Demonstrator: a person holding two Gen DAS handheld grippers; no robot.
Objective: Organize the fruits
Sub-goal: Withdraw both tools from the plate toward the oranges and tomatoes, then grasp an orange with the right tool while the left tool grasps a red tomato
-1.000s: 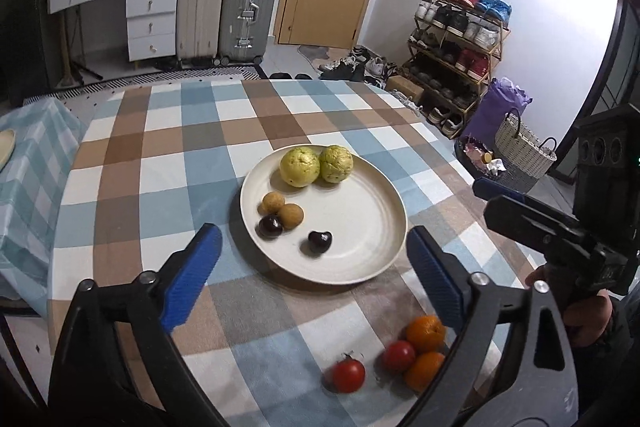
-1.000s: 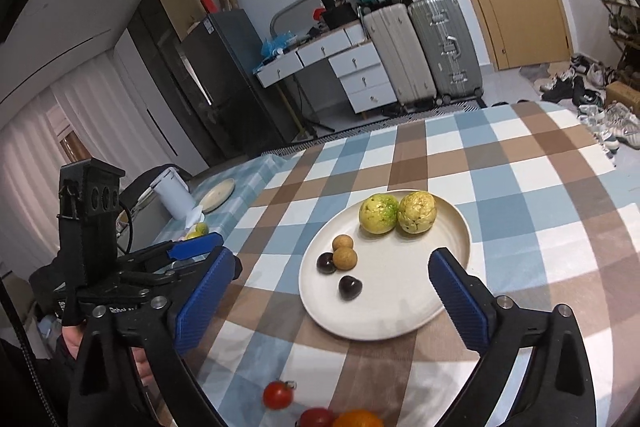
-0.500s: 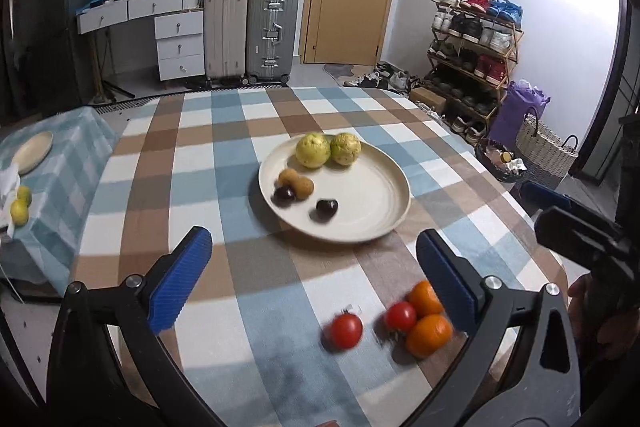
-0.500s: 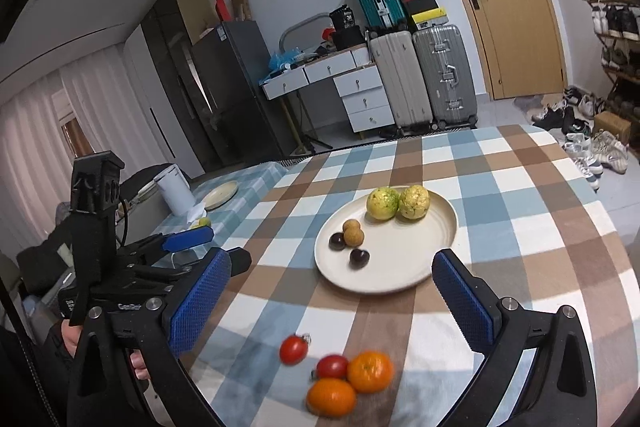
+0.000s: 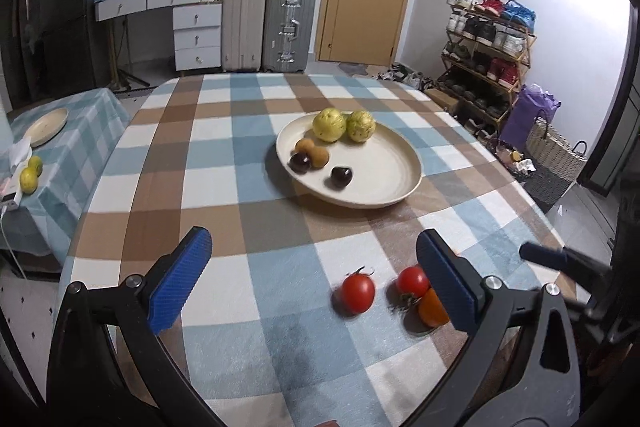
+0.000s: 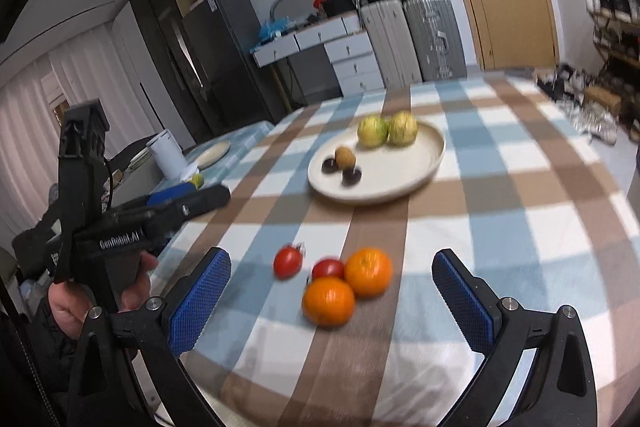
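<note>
A cream plate on the checked tablecloth holds two yellow-green guavas, small brown fruits and two dark plums. Near the table's front edge lie two red tomatoes and two oranges; in the left wrist view one orange is partly hidden by a finger. My left gripper is open and empty, above the tablecloth beside the tomatoes. My right gripper is open and empty, with the oranges between its fingers' line of sight.
A side table at the left carries a small plate, lemons and a white cup. Suitcases, a drawer unit and a shoe rack stand behind the table.
Both grippers have pulled back toward the table's front edge. The plate looks farther away, and the tomatoes and oranges now lie close in front of the fingers. Both stay open.
</note>
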